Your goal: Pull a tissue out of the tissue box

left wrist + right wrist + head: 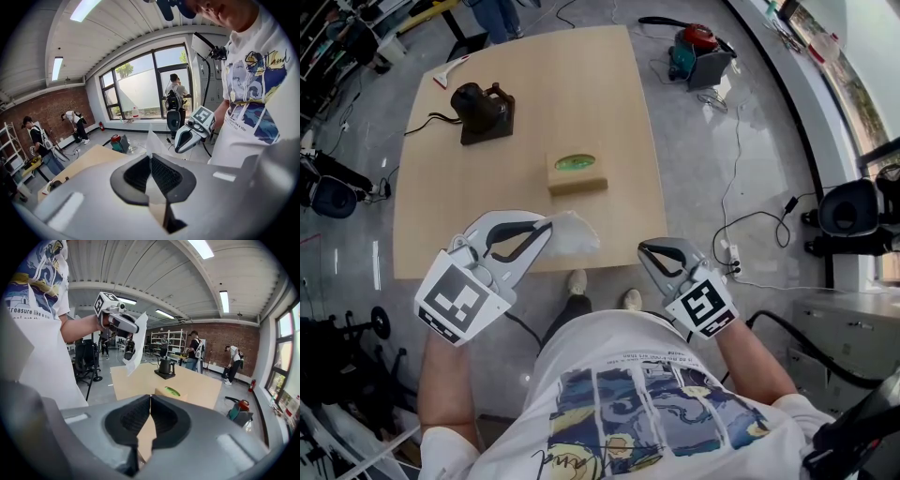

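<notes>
Gripping anything, that left gripper (546, 225)? the first observer asks.

Yes, the second answers. Its jaws are clenched on a tissue (574, 234), a white sheet that sticks out past the tips over the near edge of the table (600, 75). The left gripper view shows the sheet running up between the ribbed pads.

And the tissue box (577, 173)?

It sits farther out on the table, ahead of both grippers and roughly between them, well apart from the sheet. No part of the tissue seems to reach its green oval opening, so the pull looks done.

What of the right gripper (645, 249)?

Clenched too, but on nothing. Its own view shows the pads meeting, with only the table and the box beyond them. It hangs just off the table's near edge.

Which hand is nearer the box, if another sheet were wanted?

The left tips lie a little closer, but they are occupied. The empty right one points roughly toward the box and would have to part its jaws first.
</notes>
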Demonstrator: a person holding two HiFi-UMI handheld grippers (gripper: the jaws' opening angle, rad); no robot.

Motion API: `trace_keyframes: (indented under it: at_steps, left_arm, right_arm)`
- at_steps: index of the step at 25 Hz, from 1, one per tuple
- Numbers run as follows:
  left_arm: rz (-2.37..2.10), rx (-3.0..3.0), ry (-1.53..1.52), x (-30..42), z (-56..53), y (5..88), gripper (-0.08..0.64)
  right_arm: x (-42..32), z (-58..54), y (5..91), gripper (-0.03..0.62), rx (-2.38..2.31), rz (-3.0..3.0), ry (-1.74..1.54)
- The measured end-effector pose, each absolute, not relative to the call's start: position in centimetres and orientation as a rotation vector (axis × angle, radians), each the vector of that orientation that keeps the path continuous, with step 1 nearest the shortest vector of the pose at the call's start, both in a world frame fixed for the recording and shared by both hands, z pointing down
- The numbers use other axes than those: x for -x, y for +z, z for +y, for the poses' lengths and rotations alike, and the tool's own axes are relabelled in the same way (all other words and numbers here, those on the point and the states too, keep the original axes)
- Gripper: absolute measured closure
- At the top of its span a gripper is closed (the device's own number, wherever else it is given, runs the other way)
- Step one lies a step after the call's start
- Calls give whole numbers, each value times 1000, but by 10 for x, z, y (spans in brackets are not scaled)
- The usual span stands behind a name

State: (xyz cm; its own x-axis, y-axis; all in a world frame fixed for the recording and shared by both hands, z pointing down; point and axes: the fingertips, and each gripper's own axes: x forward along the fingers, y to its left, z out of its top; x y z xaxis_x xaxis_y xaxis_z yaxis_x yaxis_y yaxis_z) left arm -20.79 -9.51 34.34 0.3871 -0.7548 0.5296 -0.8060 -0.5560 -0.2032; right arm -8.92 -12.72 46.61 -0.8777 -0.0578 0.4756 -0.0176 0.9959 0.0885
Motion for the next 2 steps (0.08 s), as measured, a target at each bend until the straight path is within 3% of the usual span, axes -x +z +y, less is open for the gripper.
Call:
trace_keyframes:
  at_steps: [2]
  left_arm:
    - [-1429,-2548,896,217,-93,345,552]
  right_arm:
    - [99,-124,468,588,-57,-2637,-112]
